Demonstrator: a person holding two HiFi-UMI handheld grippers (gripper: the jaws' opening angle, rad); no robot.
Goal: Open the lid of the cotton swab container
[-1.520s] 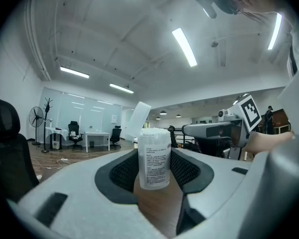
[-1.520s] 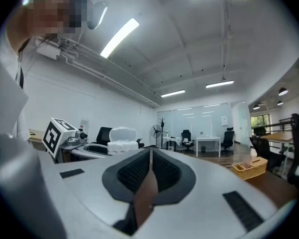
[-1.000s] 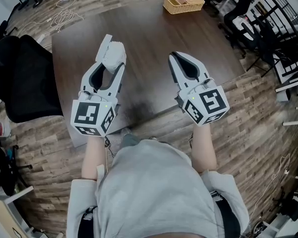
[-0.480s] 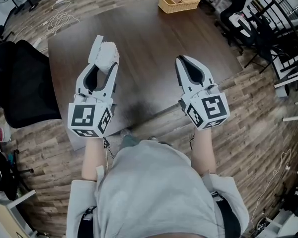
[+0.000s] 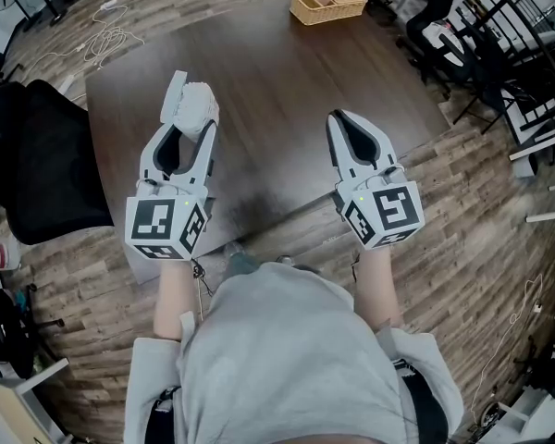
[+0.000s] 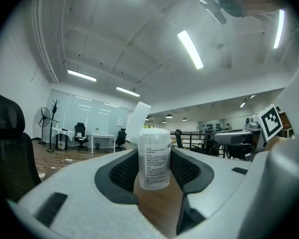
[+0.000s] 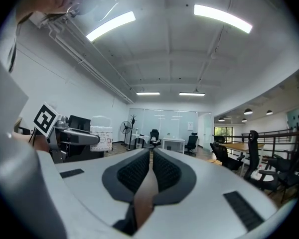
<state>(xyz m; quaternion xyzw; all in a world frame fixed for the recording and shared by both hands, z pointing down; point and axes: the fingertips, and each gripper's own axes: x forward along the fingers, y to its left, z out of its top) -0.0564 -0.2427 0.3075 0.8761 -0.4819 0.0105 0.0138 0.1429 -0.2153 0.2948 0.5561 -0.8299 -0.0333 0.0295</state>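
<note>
The cotton swab container (image 6: pixel 154 159), a clear tube with a printed label, stands upright between the pads of my left gripper (image 6: pixel 154 176), which is shut on it. Its white lid (image 6: pixel 138 119) is flipped up and back, showing the swab tips. In the head view the container (image 5: pixel 198 102) sits at the tip of the left gripper (image 5: pixel 191 118) over the dark table (image 5: pixel 277 72). My right gripper (image 5: pixel 348 129) is level to its right, shut and holding nothing. In the right gripper view the right gripper (image 7: pixel 151 169) has its pads together, with the container (image 7: pixel 101 132) far to its left.
A woven basket (image 5: pixel 328 5) stands at the table's far edge. A black chair (image 5: pixel 37 155) is left of the table, more chairs and racks (image 5: pixel 481 54) to the right. White cables (image 5: pixel 102 30) lie on the wood floor beyond.
My right gripper has drifted a little to the right, away from the container, staying shut. The left gripper and the container with its lid up have kept still.
</note>
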